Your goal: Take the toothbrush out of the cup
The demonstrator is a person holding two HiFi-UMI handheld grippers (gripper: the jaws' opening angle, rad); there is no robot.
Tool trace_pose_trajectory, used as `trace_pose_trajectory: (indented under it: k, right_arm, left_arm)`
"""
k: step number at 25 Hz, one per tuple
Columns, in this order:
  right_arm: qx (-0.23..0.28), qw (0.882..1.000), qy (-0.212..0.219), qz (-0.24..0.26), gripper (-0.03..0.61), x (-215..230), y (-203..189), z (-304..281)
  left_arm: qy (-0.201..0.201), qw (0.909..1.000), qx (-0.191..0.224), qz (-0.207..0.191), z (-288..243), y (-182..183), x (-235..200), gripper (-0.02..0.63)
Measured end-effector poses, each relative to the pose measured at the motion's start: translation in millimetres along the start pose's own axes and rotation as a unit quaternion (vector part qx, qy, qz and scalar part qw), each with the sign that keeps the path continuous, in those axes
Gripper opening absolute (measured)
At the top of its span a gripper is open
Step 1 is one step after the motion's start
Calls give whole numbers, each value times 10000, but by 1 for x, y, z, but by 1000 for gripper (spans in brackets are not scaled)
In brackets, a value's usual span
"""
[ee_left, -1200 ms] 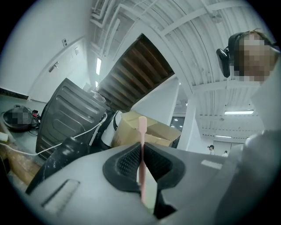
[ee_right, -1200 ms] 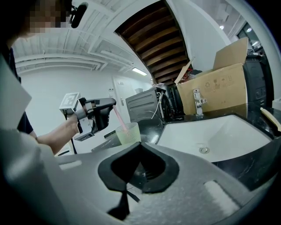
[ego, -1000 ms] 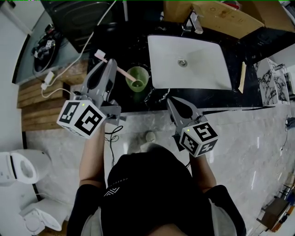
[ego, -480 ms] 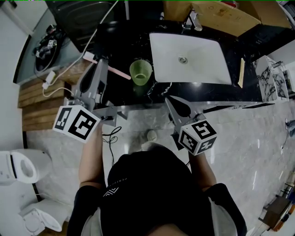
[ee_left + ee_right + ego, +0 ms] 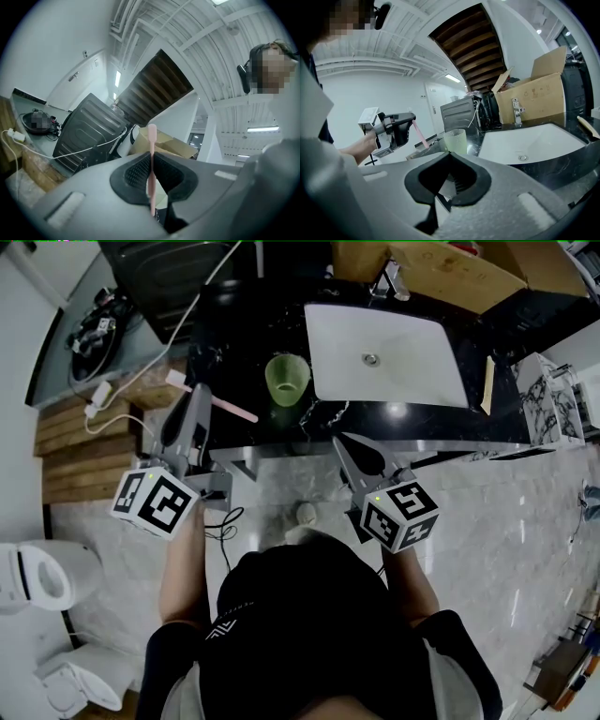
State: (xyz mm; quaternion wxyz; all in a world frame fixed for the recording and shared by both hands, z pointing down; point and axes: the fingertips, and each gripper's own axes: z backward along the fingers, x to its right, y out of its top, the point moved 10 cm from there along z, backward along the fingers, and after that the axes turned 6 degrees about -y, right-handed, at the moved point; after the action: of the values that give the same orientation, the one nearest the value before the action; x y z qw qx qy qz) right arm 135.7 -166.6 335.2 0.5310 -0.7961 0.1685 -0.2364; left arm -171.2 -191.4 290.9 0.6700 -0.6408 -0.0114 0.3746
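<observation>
tool [image 5: 151, 180] clamped on pink toothbrush [image 5: 152, 154] (upright); cardboard box [image 5: 165, 143] behind.

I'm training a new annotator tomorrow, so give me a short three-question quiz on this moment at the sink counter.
1. Short answer: which gripper holds the toothbrush?
2. Multiple choice: in the head view, the cup stands
A. on the counter, left of the sink
B. inside the sink
C. on the floor
3. True or false: the right gripper has something between its jaws.

Key
1. The left gripper; its jaws are shut on the handle, and the brush is clear of the cup.
2. A
3. False; its jaws are together and empty.
</observation>
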Motion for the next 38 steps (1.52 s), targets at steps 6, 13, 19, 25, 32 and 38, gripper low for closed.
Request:
trace_pose_trajectory:
  k: [6,13,19,25,32,38]
  right_arm:
    - [-25,10000,22,14,3,-2,-1,-1]
    - [-21,10000,-74,49,3,-4,-2,1]
    - [-14,9999,-140,42,2,-2,-3,5]
    - [15,9999,-126,60,2,0,-4,5]
    - [130,9997,-211,82,2,3,-3,8]
    - [150,9997,-170,64,2,5,0,7]
  left_arm:
    - [135,9998,-3,127,15,-5,-5,35]
    - [284,9988,-259,311,34,-19,-10,35]
    - [347,9974,-374,501,40,-31,-9,35]
    - [299,9973,-386,544,42,-36,-4,35]
    - [255,9975,-386,537,41,-37,-1,35]
    - [245,9973,-373,576,40,-37,3,35]
